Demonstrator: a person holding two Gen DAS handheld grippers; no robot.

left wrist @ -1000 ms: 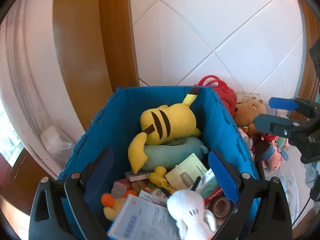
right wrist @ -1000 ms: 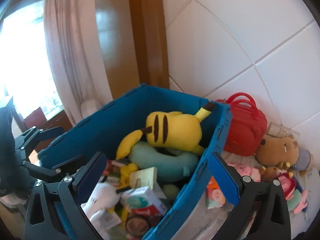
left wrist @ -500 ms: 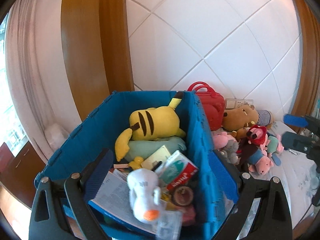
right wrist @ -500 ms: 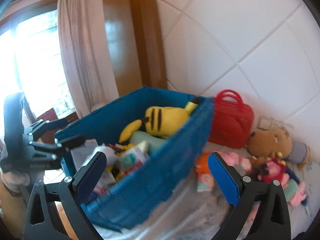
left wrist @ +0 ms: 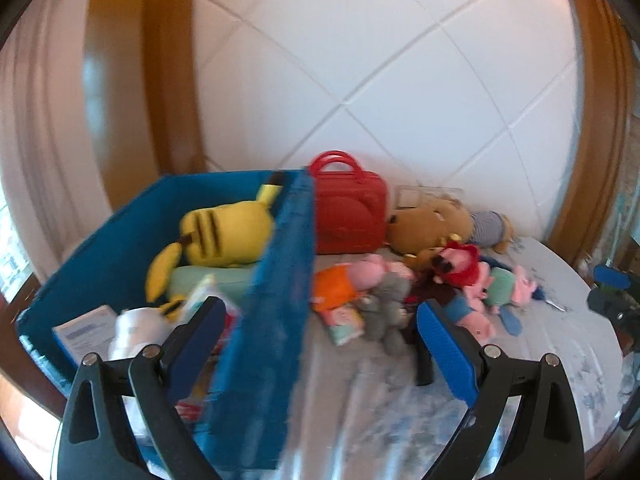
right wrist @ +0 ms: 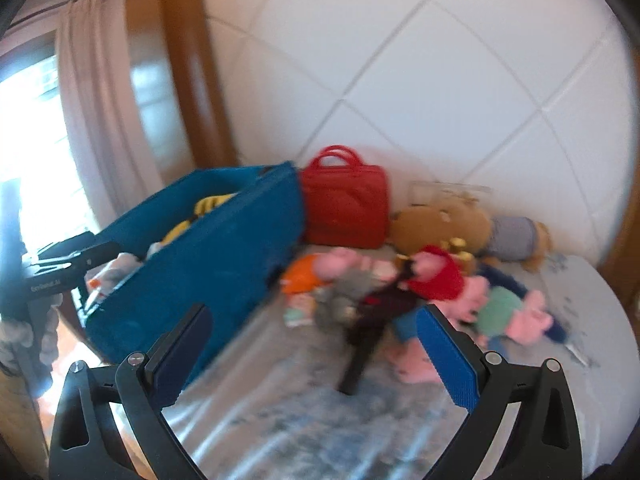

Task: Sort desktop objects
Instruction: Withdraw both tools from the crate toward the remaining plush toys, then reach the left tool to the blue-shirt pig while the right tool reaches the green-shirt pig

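A blue bin (left wrist: 280,280) holds a yellow striped plush (left wrist: 224,232), a teal cushion, a white plush and boxes; it also shows in the right wrist view (right wrist: 208,248). A pile of small plush toys (left wrist: 460,276) lies on the patterned surface to its right, also in the right wrist view (right wrist: 440,280). My left gripper (left wrist: 320,344) is open and empty, straddling the bin's right wall. My right gripper (right wrist: 312,344) is open and empty, low over the surface in front of the pile. A dark object (right wrist: 368,336) lies between its fingers. Both views are blurred.
A red case (left wrist: 348,212) stands against the white tiled wall beside a brown plush bear (left wrist: 432,224). A wooden post and a curtain are behind the bin. The right gripper's tips show at the right edge of the left wrist view (left wrist: 612,292).
Both grippers have swung right and pulled back from above the bin toward the plush pile. The bin now sits to the left. Both stay open and empty.
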